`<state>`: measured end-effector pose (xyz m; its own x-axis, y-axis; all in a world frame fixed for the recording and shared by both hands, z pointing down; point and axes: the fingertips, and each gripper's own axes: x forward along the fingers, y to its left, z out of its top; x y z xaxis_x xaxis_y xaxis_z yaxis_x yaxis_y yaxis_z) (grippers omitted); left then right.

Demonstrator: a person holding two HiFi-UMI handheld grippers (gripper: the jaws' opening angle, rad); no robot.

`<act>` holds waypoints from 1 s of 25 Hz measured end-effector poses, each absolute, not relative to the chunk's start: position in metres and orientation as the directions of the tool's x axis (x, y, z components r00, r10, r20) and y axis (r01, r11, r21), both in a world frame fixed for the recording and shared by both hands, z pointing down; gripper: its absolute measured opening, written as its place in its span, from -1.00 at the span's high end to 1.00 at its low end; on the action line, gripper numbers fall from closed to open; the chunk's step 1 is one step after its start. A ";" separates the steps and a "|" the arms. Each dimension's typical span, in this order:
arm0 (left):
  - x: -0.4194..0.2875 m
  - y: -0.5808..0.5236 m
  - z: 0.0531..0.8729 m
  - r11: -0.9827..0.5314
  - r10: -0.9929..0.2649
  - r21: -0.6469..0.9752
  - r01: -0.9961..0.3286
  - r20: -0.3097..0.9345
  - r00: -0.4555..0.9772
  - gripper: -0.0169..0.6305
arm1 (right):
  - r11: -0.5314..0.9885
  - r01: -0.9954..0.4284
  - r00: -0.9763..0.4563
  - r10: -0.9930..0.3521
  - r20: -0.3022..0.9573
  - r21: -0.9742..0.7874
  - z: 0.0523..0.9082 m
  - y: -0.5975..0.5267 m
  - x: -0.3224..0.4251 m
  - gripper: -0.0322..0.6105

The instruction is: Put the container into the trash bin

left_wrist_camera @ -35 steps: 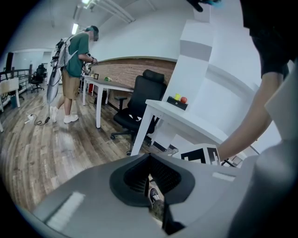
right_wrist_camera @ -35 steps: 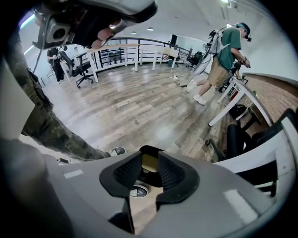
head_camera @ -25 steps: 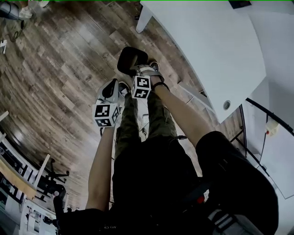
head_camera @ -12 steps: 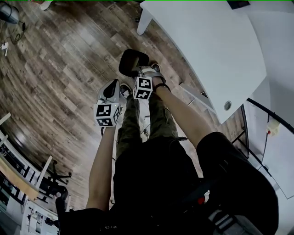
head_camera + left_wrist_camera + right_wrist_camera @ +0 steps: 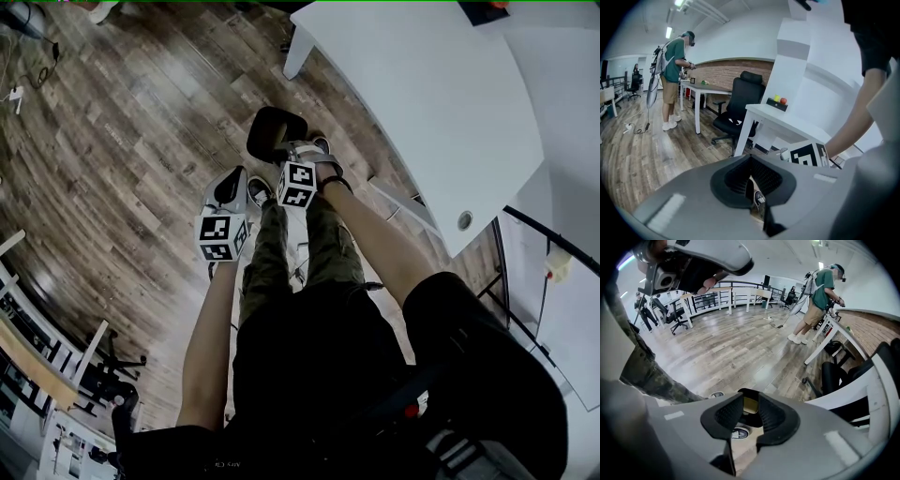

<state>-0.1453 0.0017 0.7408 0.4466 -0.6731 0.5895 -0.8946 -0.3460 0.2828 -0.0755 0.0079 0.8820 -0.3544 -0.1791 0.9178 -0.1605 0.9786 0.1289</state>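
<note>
In the head view my right gripper (image 5: pixel 281 150) points steeply down at the wooden floor, shut on a black rounded container (image 5: pixel 273 129) that sticks out past its tips. The right gripper view shows the dark container with a yellowish patch (image 5: pixel 750 405) pinched between the ribbed pads (image 5: pixel 729 414). My left gripper (image 5: pixel 230 184) hangs beside it to the left, a little lower in the picture. Its jaws stand together with only a thin slit, and nothing is between them (image 5: pixel 752 185). No trash bin is in any view.
A white table (image 5: pixel 422 103) fills the upper right, right of the grippers. My legs and shoes (image 5: pixel 255 190) are directly below them. A black office chair (image 5: pixel 738 110) stands by a white desk (image 5: pixel 778 119), and another person (image 5: pixel 672 70) stands at a far table.
Both grippers sit slightly lower in the head view, and the whole scene has shifted with them. The right gripper still holds the container.
</note>
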 end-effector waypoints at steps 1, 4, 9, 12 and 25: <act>-0.146 0.002 0.739 -0.347 -0.674 0.281 -0.895 0.589 0.446 0.96 | 0.978 -0.162 -0.357 -0.183 0.916 0.132 0.879 0.007 -0.076 0.55; -0.144 0.002 0.733 -0.358 -0.675 0.276 -0.892 0.583 0.452 0.96 | 0.975 -0.169 -0.363 -0.198 0.911 0.145 0.868 0.003 -0.077 0.55; -0.145 0.003 0.720 -0.380 -0.679 0.266 -0.886 0.571 0.462 0.96 | 0.968 -0.183 -0.370 -0.227 0.901 0.169 0.847 -0.002 -0.080 0.55; -0.143 0.004 0.714 -0.386 -0.680 0.262 -0.885 0.567 0.465 0.96 | 0.965 -0.187 -0.378 -0.243 0.893 0.184 0.832 -0.002 -0.079 0.55; -0.153 -0.003 0.676 -0.408 -0.702 0.248 -0.879 0.530 0.476 0.96 | 0.942 -0.221 -0.443 -0.326 0.835 0.251 0.736 0.003 -0.086 0.59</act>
<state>-0.1529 -0.0030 0.6761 0.4758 -0.7019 0.5301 -0.8786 -0.4080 0.2483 -0.0860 0.0034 0.7360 -0.4429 -0.3261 0.8352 -0.2215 0.9424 0.2506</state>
